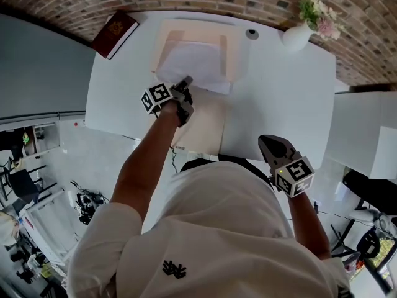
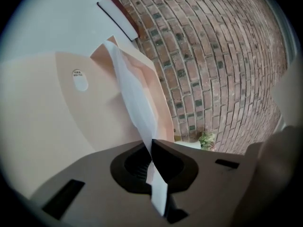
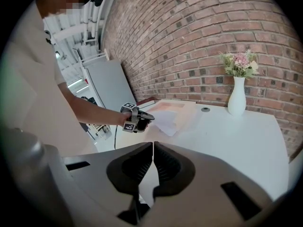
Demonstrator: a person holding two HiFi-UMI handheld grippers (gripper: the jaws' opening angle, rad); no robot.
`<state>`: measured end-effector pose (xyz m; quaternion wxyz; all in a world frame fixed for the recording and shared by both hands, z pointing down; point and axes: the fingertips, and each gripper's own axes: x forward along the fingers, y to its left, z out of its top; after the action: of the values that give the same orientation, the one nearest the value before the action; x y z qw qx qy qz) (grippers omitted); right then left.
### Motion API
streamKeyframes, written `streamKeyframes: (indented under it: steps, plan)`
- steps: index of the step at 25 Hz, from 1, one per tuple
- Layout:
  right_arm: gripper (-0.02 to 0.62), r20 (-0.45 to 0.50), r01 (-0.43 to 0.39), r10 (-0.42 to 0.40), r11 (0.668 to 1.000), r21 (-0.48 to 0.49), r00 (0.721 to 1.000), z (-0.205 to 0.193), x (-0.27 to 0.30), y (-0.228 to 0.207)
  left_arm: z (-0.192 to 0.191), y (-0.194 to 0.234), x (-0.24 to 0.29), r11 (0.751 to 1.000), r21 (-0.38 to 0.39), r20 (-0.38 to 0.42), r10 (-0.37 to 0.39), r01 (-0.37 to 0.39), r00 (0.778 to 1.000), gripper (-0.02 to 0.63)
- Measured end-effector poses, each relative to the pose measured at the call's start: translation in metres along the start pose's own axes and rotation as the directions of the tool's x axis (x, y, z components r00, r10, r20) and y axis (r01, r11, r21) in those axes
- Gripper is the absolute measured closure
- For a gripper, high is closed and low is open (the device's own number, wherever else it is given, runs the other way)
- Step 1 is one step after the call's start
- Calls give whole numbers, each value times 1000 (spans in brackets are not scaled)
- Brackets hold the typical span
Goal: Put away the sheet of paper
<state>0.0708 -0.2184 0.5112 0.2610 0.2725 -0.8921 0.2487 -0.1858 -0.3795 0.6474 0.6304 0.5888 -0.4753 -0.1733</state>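
Your left gripper (image 1: 185, 84) has its jaws clamped on the near edge of the sheet of paper (image 1: 197, 67), which lies over the open peach folder (image 1: 231, 49) on the counter (image 1: 285, 92). The sheet looks light and limp, likely to sag and crease, so an edge grip suits it. Your right gripper (image 1: 271, 144) hangs aside, jaws together on nothing.

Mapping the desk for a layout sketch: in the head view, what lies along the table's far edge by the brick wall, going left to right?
Red book → beige folder with the white sheet of paper on it → small grey round object → white vase of flowers.
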Motion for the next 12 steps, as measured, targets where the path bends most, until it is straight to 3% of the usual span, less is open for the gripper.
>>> streamKeyframes:
  steps: [12]
  plan:
    - [562, -8, 13, -12, 999, 31, 1000, -1, -9, -25, 23, 3, 37, 997, 44, 7, 65, -65, 998, 583]
